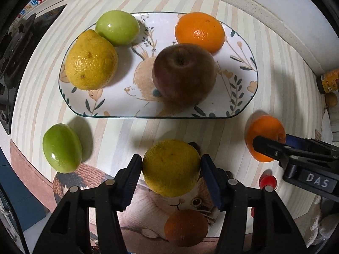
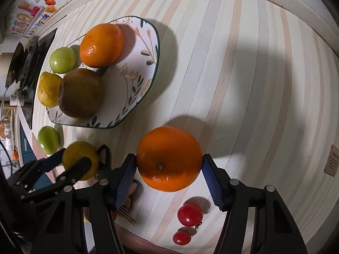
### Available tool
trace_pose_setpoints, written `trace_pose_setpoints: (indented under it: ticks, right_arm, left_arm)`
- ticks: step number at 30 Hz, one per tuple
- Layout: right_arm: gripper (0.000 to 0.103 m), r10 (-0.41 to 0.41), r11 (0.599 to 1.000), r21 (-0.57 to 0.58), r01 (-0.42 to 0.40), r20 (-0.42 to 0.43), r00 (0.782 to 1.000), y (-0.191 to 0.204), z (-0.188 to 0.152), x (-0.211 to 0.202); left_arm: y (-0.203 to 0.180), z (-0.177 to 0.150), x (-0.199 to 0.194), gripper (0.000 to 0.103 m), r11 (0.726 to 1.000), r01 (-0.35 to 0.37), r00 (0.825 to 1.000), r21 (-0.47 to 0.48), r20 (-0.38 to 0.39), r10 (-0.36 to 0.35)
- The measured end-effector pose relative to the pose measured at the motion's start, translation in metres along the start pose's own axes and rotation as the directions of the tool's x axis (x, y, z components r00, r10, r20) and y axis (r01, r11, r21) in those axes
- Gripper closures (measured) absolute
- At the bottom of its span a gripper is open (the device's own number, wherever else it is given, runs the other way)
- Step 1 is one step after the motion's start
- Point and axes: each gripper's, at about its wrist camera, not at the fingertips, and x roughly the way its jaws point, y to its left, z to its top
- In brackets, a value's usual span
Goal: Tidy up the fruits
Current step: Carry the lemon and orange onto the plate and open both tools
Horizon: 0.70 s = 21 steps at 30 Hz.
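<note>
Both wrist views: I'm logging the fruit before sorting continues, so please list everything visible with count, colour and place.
plate: one, white with floral print, on the striped table
apple: one, dark red, on plate
oranges: three; one on plate, one in right gripper, one on the cat mat
yellow citrus: two; one on plate, one in left gripper
green fruits: two; one on plate, one on table
cherry tomatoes: two, red, near edge
left gripper: jaws on yellow citrus
right gripper: jaws on orange
</note>
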Motion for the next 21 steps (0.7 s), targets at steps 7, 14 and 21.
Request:
trace_pose_setpoints:
  ticks: [7, 14, 21]
  right_arm:
    - [0.038, 0.07, 0.998, 0.001, -0.07, 0.042, 0.997, 0.011, -0.003, -0.022]
    - [0.038, 0.115, 0.993, -0.027, -0.113, 0.103, 0.988, 0.038, 0.023, -0.049]
    - [0.038, 0.08, 0.997, -0.025, -0.078, 0.11, 0.991, 0.055, 0.058, -0.043]
  left_arm:
    - [0.017, -0.008, -0.045, 0.05, 0.998, 0.057, 0.997, -0.024, 0.06, -0.055]
    - [0.066, 0.013, -0.105, 0.05, 0.987, 0.126, 0.983, -0.102, 0.147, -0.11]
    - [0.124, 0.077, -0.123, 0.05, 0.984, 0.046, 0.981, -0.172, 0.193, -0.013]
